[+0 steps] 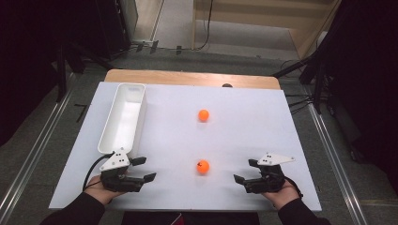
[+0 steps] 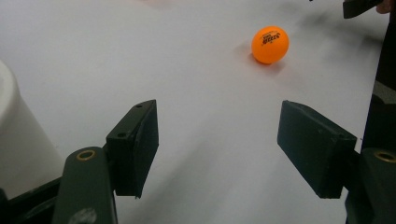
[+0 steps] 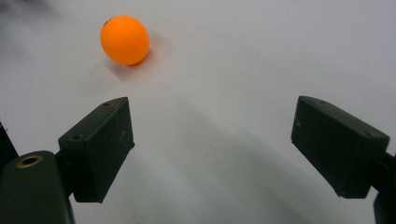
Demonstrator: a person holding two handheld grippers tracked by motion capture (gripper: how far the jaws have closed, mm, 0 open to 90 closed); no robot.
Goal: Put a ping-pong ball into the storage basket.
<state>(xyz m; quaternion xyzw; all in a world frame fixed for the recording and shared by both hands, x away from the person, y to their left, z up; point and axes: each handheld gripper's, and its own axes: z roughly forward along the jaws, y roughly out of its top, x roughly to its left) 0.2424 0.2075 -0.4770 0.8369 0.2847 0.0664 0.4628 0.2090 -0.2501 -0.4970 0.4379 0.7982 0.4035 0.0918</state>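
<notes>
My left tongs (image 1: 143,168) and right tongs (image 1: 246,170) sit spread and empty at the frame's bottom; the near orange ball (image 1: 203,166) lies between them on the worktop (image 1: 244,126), lower centre.

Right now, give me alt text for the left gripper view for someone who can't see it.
The left gripper hangs open and empty over the white table, its black jaws wide apart. An orange ball lies ahead, right of centre, and a white bin sits at the left edge.
</notes>
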